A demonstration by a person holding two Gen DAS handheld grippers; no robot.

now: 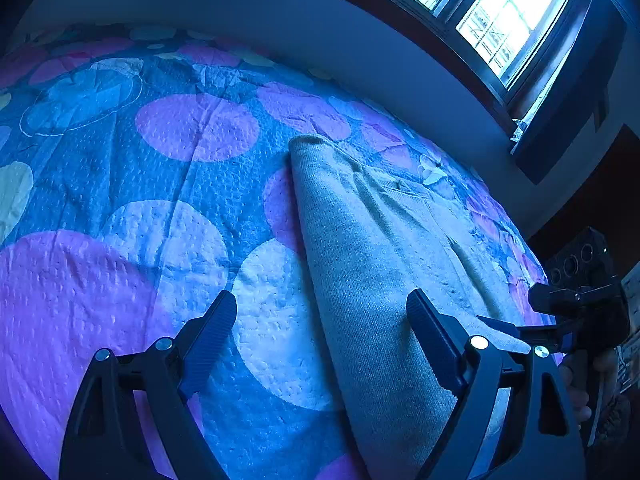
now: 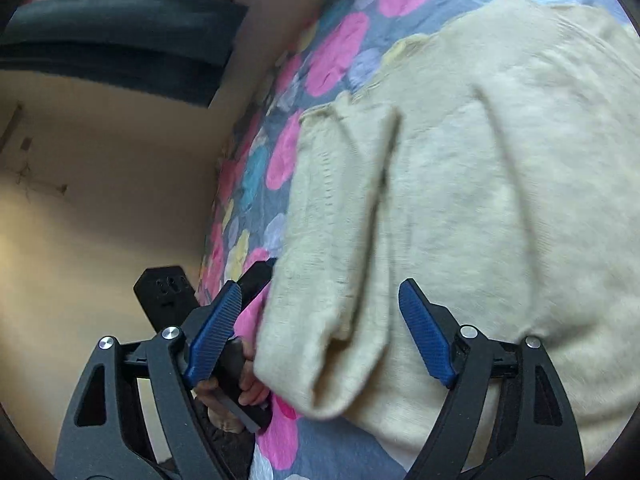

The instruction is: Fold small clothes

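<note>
Left wrist view shows the left gripper with its jaws spread wide and released, nothing caught between them. Its left finger hangs over the bedspread, a quilted cover printed with big pink, white and blue circles, while its right finger sits over the near end of the cream sweater; whether that finger touches the knit cannot be told. The sweater lies on the bedspread as a long folded band running from 6 o'clock toward 12 o'clock, its rounded fold edge on the left. At 3 o'clock the right gripper shows from the side, its finger lying low at the sweater's edge, with a hand on its handle below. A window glows at 1 o'clock. Right wrist view shows the right gripper likewise wide open and gripping nothing, its fingers straddling a rolled fold of the sweater, which fills the frame from 12 to 5 o'clock. At 7 o'clock the left gripper's black body is seen, held by a hand beside the sweater's edge.
</note>
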